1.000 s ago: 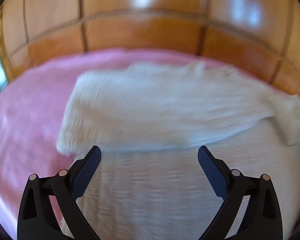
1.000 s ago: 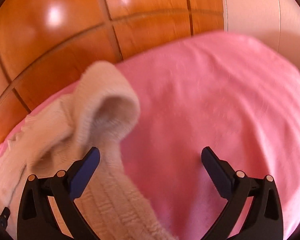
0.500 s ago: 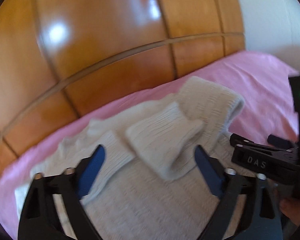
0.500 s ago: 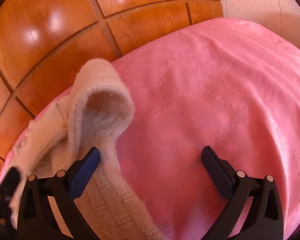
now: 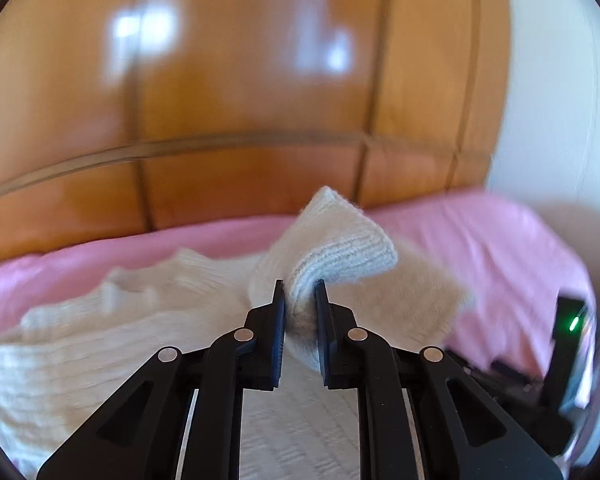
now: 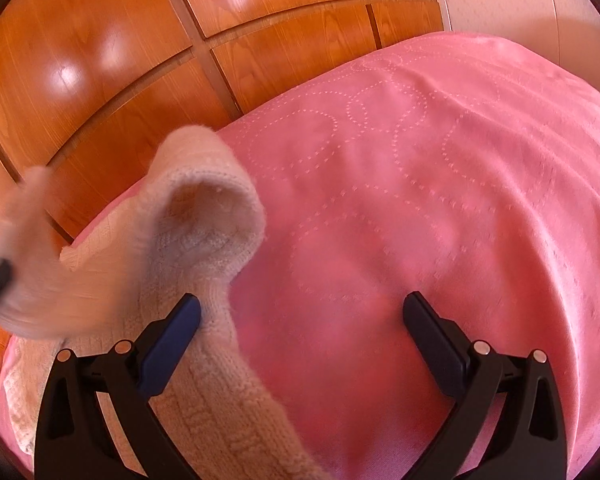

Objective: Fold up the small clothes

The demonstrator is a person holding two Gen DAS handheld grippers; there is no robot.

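The left gripper (image 5: pixel 300 292) points slightly downward, its jaws closing with a fold of the cream knit sweater (image 5: pixel 332 248) pinched between the pads, lifted off the pink bedspread (image 5: pixel 500 240). The right gripper (image 6: pixel 300 312) tilts steeply down, jaws spread wide and empty; the sweater's cuff (image 6: pixel 208 208) lies at ten o'clock from it. No legible writing

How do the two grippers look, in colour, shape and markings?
Both are black plastic linkages with round silver pins at the joints. The left gripper has flat, ribbed dark pads. The right gripper has long dark blue pads; its body, seen from the left camera, carries a small green light.
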